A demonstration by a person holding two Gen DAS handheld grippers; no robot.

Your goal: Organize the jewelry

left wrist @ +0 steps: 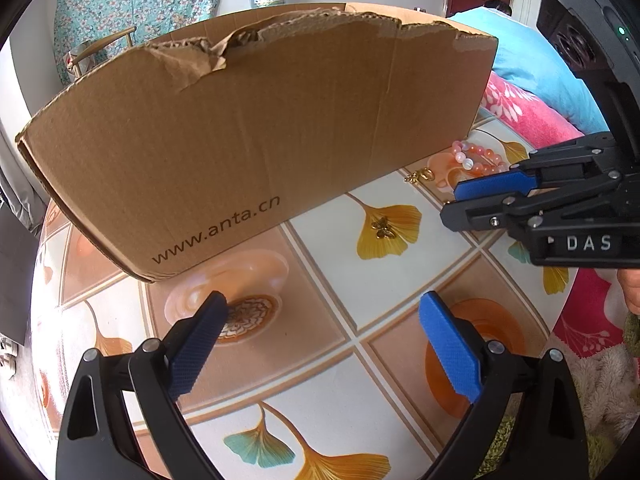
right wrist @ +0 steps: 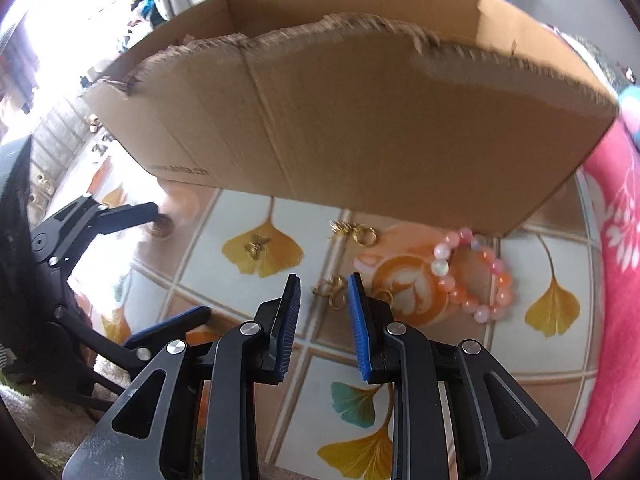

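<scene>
Right fingers (right wrist: 362,320): I see my right gripper (right wrist: 324,288) parted by a narrow gap, blue pads facing each other, nothing clamped; a small gold earring (right wrist: 332,290) lies on the cloth just beyond the tips, in line with the gap.
Left fingers (left wrist: 200,344): my left gripper (left wrist: 322,308) stands wide open over bare cloth, holding nothing; both blue pads are well apart.
Tablecloth (left wrist: 332,292): I look down on a tiled print with ginkgo leaves and orange flowers, and all loose jewelry lies on it.
Butterfly piece (left wrist: 383,229): a small gold item sits on a yellow leaf, between my two grippers and the box.
Gold rings (right wrist: 358,234): a little cluster lies near the foot of the box, beyond the earring.
Bead bracelet (right wrist: 474,276): pink, orange and white beads form a loop to the right of my right gripper, close to the box's right corner, touching neither pad.
Cardboard box (left wrist: 256,128): it stands open-topped behind the jewelry, its near wall torn along the upper edge, a web address printed low on it; I cannot tell what is inside.
Pink blanket (right wrist: 616,280): it lies along the cloth's right side.
</scene>
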